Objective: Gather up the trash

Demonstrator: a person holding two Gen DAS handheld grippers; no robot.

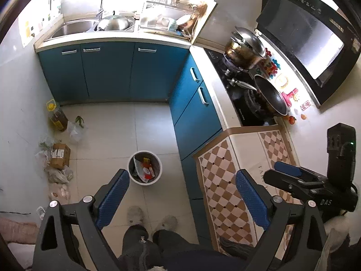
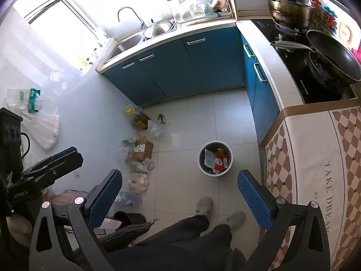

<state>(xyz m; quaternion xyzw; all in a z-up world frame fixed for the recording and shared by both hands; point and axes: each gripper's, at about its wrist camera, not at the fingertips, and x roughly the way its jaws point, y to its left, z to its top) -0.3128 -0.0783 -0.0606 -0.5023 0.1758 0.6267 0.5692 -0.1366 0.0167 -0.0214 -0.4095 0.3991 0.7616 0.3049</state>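
A white round trash bin [image 1: 144, 167] stands on the tiled floor, holding wrappers in red, white and yellow; it also shows in the right wrist view [image 2: 215, 158]. My left gripper [image 1: 182, 185] is open and empty, held high above the floor near the bin. My right gripper [image 2: 180, 184] is open and empty, also high above the floor, left of the bin in its view. The right gripper shows in the left wrist view [image 1: 291, 171] over the counter. The left gripper shows in the right wrist view [image 2: 61, 155] at the left.
A cardboard box [image 2: 142, 149], plastic bags [image 2: 138, 181] and an oil bottle [image 2: 138, 118] lie along the left wall. Blue cabinets [image 1: 112, 72], a sink [image 1: 74, 28], a stove with a wok [image 1: 270, 97] and a checkered cloth [image 1: 225, 194] on the counter surround the floor. The person's feet [image 2: 220, 210] stand below.
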